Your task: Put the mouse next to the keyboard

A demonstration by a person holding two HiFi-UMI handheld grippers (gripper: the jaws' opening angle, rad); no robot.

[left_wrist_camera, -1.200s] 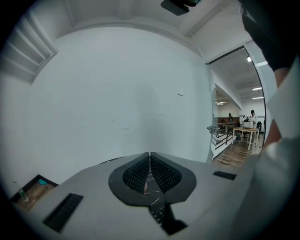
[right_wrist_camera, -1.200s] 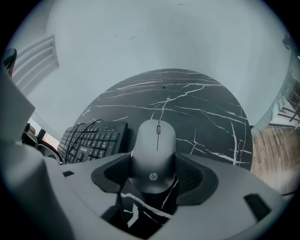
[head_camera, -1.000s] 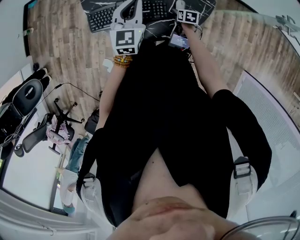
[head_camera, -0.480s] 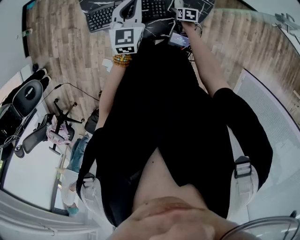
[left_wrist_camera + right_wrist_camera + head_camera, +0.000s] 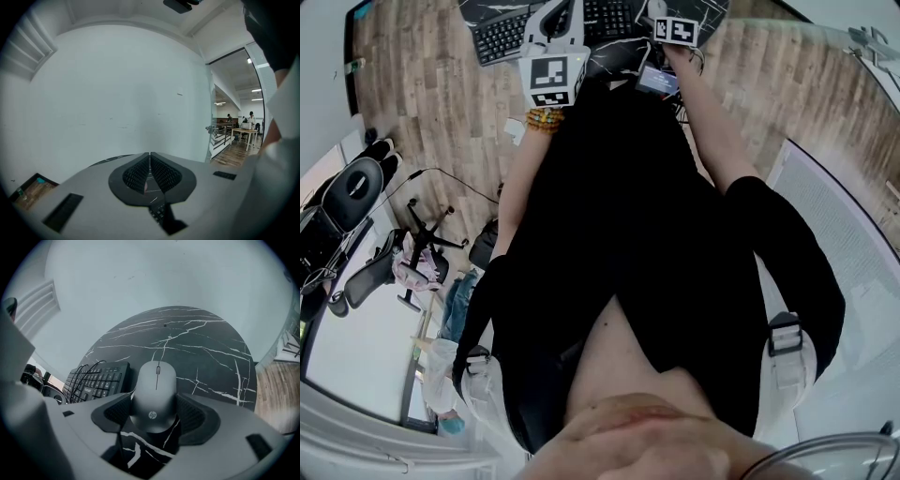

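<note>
Barely moved since a second ago: both claws. Left claw [image 5: 150, 161] closed, empty. Right claw [image 5: 155, 411] clamped on black HP mouse [image 5: 155, 392], just right of keyboard [image 5: 96, 380], over marble worktop [image 5: 206, 357].

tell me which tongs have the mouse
The right tongs: they clamp the grey mouse by its sides. The left tongs are shut with nothing between them.
</note>
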